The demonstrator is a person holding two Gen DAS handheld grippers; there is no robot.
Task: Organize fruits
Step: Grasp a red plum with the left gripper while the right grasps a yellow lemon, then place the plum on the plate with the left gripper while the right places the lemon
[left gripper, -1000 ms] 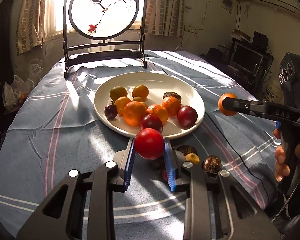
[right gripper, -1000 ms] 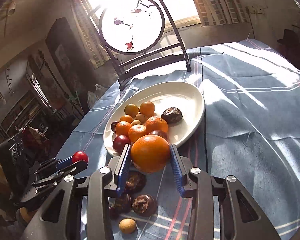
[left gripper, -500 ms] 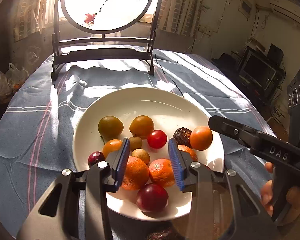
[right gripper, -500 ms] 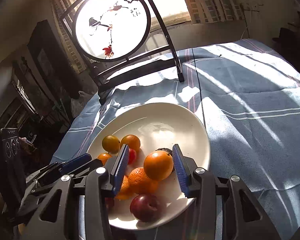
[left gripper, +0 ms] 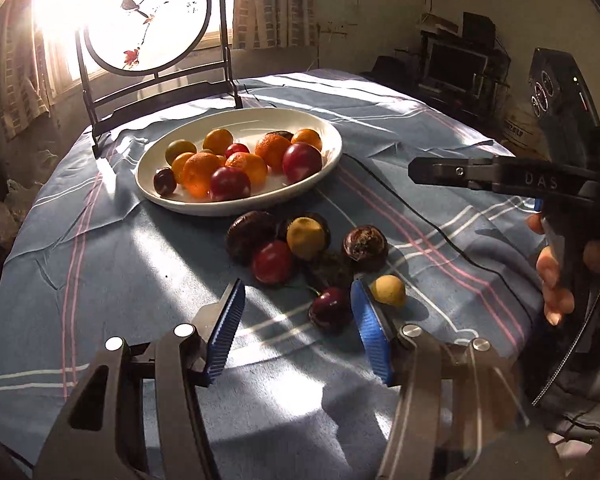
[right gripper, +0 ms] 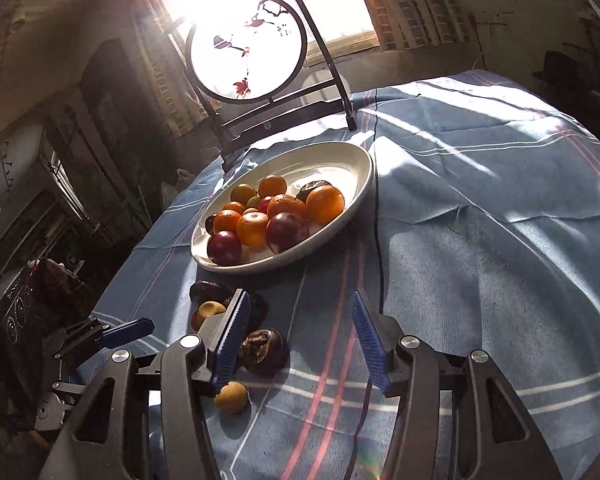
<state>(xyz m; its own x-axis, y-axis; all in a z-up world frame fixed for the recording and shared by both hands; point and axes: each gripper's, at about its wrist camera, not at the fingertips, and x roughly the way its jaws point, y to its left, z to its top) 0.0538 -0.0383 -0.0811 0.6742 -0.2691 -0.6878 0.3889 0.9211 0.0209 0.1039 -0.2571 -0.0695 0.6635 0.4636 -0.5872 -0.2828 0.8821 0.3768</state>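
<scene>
Tabletop: a round tabletop under a blue cloth with pink and white stripes (left gripper: 100, 264) fills the lower half of both views, lit by low sun from the window at the top.
Screen: a round white painted panel in a dark wooden stand (left gripper: 148, 20) stands upright at the far edge, upper left of the left wrist view, behind the plate.
Plate: a wide white oval ceramic plate (left gripper: 320, 172) sits left of centre, holding oranges, red plums and small yellow-green fruit packed together, so it reads as the collecting place.
Loose fruit: a cluster of dark brown wrinkled fruits, a red plum and small yellow ones (left gripper: 300, 248) lies on the cloth just below the plate, probably still to be sorted.
Left gripper: the left gripper (left gripper: 298, 332), bottom centre, has just been opening; its blue-padded jaws are spread and hold nothing, though a dark red cherry (left gripper: 330, 312) lies on the cloth just inside the right-hand jaw, likely next.
Right gripper: the right gripper (right gripper: 298, 340), bottom centre of its own view, has also just been opening; its jaws are spread over bare cloth, empty, beside the loose fruit.
</scene>
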